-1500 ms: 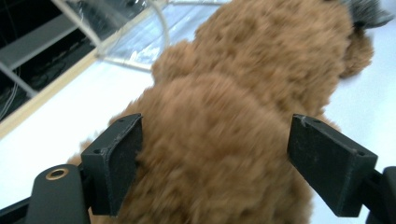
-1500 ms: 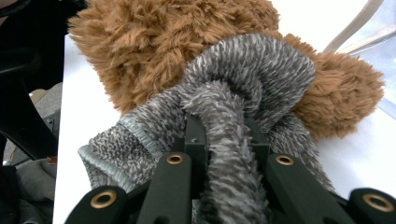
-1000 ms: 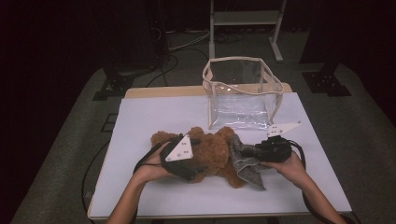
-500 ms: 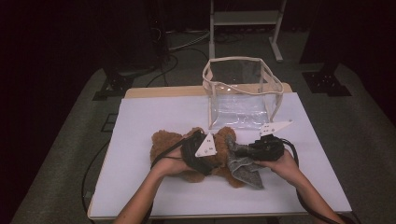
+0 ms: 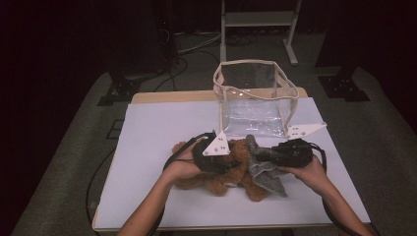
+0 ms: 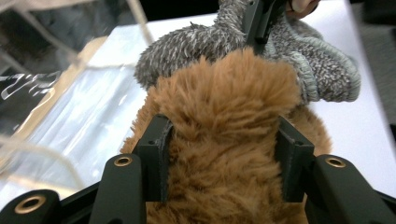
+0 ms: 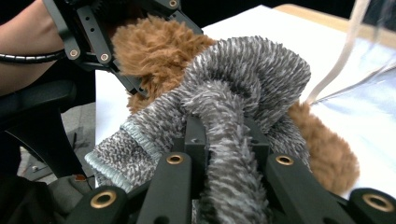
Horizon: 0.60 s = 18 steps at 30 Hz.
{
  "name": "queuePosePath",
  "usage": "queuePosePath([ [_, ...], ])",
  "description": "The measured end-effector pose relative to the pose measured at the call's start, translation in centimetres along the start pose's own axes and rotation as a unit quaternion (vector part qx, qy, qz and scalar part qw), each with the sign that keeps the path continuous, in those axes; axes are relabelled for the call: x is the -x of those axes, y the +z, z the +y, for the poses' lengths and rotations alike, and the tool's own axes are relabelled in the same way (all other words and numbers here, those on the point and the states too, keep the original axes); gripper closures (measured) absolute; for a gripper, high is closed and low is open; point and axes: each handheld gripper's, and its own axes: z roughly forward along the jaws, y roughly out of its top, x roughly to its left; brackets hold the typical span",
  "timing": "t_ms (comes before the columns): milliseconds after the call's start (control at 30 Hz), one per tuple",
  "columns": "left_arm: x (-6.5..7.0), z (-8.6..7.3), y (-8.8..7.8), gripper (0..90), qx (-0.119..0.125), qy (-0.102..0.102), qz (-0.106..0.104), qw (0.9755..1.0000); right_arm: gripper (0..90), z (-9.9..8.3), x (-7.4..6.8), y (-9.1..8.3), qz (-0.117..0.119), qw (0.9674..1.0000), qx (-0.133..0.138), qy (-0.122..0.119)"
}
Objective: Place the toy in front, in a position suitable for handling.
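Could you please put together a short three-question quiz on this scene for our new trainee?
1. True or false: the left gripper has its fingers pressed on the brown plush toy.
2. What does the right gripper hold? A) grey knitted garment B) a cable C) nothing
3. Where does the clear bag stand relative to the toy in the high view?

Key
1. True; they have just been closing on it.
2. A
3. Behind it, farther from the person, upright and open at the top on the white table.

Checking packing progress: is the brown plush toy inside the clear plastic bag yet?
No, the brown plush toy lies on the white table in front of the clear plastic bag, not in it.
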Motion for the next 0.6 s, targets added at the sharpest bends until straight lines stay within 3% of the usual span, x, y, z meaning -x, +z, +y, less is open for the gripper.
queuePosePath([
  [167, 0.1, 0.4, 1.3, 48.6, -0.010, 0.002, -0.005, 0.9999, 77.0, -0.7, -0.3, -1.4, -0.019, 0.9998, 0.000, -0.001],
  [333, -0.3, 0.0, 1.4, 46.6, -0.016, -0.010, 0.001, 0.9998, 77.0, -3.0, 0.9, -0.3, -0.006, 0.9992, 0.008, 0.038],
  [467, -0.4, 0.0, 1.3, 44.8, -0.019, -0.010, -0.002, 0.9998, 77.0, -4.5, 1.1, 0.5, -0.013, 0.9988, -0.019, 0.043],
  [600, -0.3, 0.1, 1.2, 41.6, -0.015, -0.008, -0.005, 0.9998, 76.9, -4.9, 1.2, -0.6, -0.036, 0.9979, -0.038, 0.038],
])
